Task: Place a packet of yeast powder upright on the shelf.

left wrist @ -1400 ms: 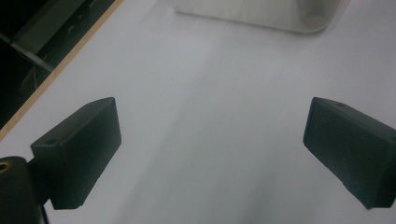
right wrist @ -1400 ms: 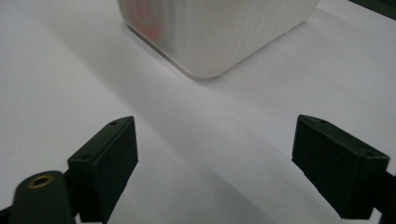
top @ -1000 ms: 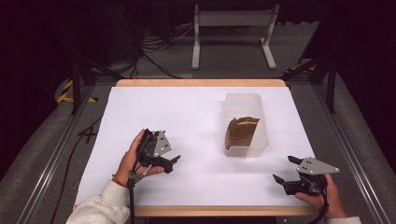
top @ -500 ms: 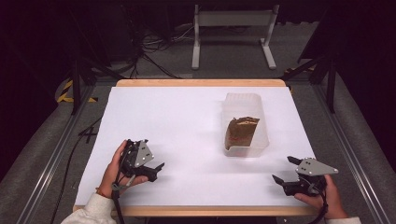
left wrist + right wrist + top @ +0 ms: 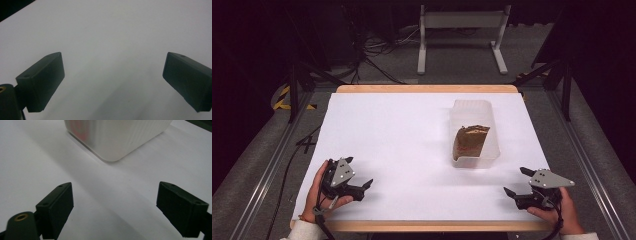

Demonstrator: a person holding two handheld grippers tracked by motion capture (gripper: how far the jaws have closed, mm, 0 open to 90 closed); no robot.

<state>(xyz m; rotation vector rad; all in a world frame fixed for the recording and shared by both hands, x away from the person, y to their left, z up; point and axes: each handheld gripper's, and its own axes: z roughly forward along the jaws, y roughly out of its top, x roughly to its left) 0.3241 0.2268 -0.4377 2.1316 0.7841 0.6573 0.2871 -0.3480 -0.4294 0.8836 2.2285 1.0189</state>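
A translucent plastic container (image 5: 472, 104) stands on the right half of the white table (image 5: 397, 130), with a brown wedge-shaped item (image 5: 470, 142) leaning inside it. My left gripper (image 5: 359, 171) rests near the table's front left corner, held by a hand, its jaws wide open over bare white surface (image 5: 112, 37) and nothing between them. At the front right corner my right gripper (image 5: 515, 181) is open too and empty. In the right gripper view the container's rounded corner (image 5: 117, 140) lies a short way beyond the spread right gripper (image 5: 115, 205).
The table's wooden edge (image 5: 427, 88) runs along the far side. Beyond it stand a grey metal stand (image 5: 459, 30) and cables on the floor. Metal rails flank the table on both sides.
My left gripper has drawn back from the table's middle toward the front left corner. The right gripper and the container have stayed put.
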